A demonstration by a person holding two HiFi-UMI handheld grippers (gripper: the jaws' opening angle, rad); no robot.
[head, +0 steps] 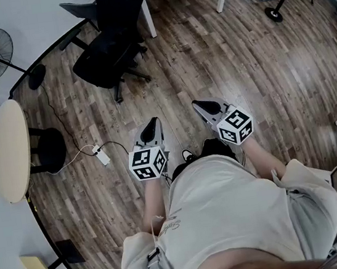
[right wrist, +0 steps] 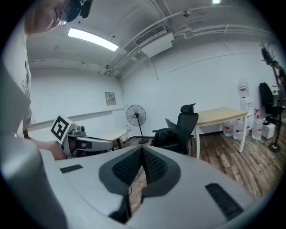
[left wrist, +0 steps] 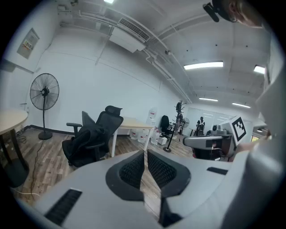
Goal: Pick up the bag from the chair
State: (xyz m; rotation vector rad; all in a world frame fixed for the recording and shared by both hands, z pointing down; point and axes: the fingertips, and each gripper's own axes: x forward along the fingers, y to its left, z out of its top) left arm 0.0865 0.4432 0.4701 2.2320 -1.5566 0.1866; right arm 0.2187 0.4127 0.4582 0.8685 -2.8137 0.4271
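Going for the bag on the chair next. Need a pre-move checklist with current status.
1. Target found: bag lies on the seat of the chair: ok.
2. left gripper empty: ok.
3. right gripper empty: ok.
4. Jaws open for a grasp: not ok, both pairs are shut.
5. In reach of the bag: not ok, both grippers are well short of the chair.
6. Walkway: power strip lies to the left of the line to the chair: probably ok.
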